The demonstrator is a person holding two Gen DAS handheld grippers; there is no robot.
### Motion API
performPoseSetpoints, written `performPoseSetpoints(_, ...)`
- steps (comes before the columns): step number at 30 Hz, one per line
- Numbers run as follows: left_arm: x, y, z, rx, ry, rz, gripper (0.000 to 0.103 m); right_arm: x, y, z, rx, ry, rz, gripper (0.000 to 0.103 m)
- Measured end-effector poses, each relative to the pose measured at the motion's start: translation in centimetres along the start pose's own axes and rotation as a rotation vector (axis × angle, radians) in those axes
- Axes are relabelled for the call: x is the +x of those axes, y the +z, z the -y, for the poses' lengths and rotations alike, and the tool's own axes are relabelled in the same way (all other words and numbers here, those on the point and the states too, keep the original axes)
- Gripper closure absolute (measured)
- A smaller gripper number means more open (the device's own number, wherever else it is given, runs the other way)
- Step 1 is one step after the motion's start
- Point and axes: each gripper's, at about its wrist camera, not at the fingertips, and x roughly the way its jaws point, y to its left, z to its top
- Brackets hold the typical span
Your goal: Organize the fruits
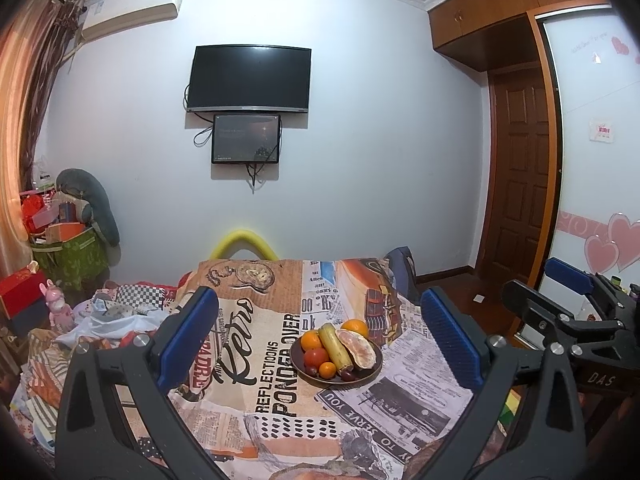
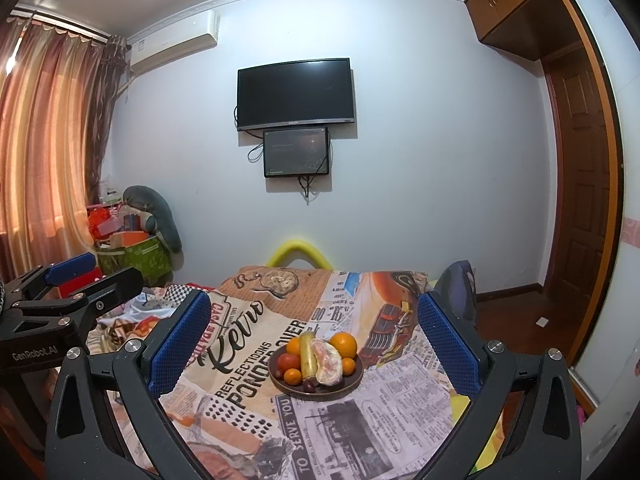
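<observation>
Both grippers hover over the near end of the table, each with its blue-padded jaws spread wide and nothing between them: the left gripper (image 1: 320, 344) and the right gripper (image 2: 314, 348). Beyond them, on the newspaper-print tablecloth (image 1: 256, 392), sits a dark plate (image 1: 362, 381) piled with fruit: a banana (image 1: 336, 344) lying between oranges (image 1: 355, 327) and a peeled pomelo piece (image 1: 358, 349), with a red tomato (image 1: 316, 357) beside them. A television (image 1: 249, 79) hangs on the far wall.

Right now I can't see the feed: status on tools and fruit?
Left tool open, empty. Right tool open, empty. Fruit all on the plate, untouched. Nothing in the way.
</observation>
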Motion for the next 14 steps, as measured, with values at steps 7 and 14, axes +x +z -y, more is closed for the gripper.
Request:
performPoseSetpoints(7,0.2,-0.17,-0.06,-0.008,-0.013,-0.014,0.0,0.22,0.02,0.25,-0.001,-0.008,-0.003,0.0)
performPoseSetpoints(14,0.2,-0.37,-0.08,-0.006,-0.024,-0.023,0.0,0.32,0.06,0.23,-0.001,-0.01,-0.004,0.0)
